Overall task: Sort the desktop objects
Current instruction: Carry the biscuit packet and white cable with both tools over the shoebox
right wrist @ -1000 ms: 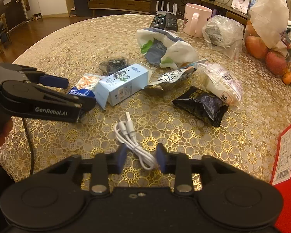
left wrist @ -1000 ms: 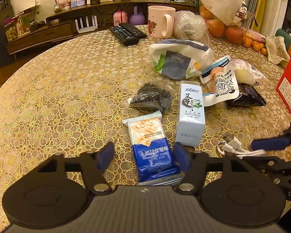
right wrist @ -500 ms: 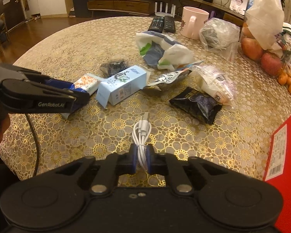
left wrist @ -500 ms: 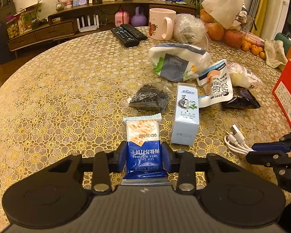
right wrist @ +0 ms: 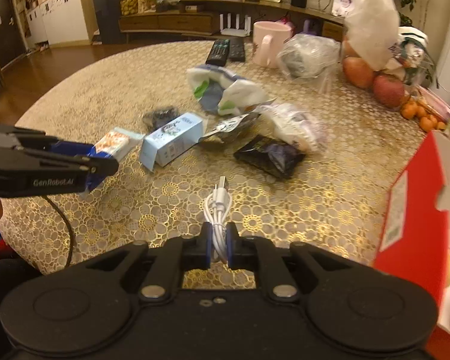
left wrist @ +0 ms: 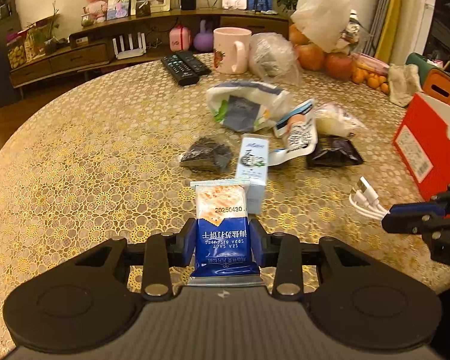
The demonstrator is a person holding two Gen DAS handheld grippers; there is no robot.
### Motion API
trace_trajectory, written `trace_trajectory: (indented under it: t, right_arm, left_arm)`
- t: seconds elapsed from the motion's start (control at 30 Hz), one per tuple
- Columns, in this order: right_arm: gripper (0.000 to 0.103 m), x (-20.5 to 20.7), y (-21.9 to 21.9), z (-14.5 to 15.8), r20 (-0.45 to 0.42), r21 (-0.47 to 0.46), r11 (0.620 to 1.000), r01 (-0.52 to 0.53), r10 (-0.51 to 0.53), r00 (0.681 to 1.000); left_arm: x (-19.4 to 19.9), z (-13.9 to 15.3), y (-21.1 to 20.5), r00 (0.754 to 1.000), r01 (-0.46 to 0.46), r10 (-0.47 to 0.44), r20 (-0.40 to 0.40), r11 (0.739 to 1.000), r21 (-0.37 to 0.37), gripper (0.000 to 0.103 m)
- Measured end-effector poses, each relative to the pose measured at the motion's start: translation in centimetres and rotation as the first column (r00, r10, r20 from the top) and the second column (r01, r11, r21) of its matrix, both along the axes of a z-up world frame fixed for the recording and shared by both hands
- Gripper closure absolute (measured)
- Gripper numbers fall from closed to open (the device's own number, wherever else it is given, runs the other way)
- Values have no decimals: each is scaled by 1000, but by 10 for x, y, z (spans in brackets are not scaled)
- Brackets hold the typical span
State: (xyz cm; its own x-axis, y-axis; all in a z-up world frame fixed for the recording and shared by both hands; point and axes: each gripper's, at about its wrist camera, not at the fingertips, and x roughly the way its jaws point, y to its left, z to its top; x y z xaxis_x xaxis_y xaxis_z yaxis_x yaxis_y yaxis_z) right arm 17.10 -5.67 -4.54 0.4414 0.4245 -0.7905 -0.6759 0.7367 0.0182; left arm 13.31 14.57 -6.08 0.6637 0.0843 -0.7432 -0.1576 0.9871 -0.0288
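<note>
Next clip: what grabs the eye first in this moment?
Both tongs are loaded: the left tongs pinch a blue soda biscuit packet, and the right tongs clamp a coiled white USB cable. Behind them, snack bags and a pale blue box clutter the gold lace tablecloth; a red carton stands at the right edge.

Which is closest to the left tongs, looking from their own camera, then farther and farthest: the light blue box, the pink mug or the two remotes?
1. Light blue box, just ahead, slightly right.
2. Remotes, far, left.
3. Pink mug, far, beside them; those two nearly tie.
</note>
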Motion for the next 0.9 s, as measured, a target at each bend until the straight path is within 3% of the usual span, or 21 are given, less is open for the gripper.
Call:
trace_trajectory:
  t: [0.53,0.9]
  right_arm:
    - [95,-27,-79,63,62,134,987,89,-98,993]
    - [95,-35,-153,98,119,183,967,178,-202,972]
  left_arm:
    - [-21,61,-78,988,142,-143,66,990,12,67]
    - [-19,97,-148,951,280,-283,122,959,43,67]
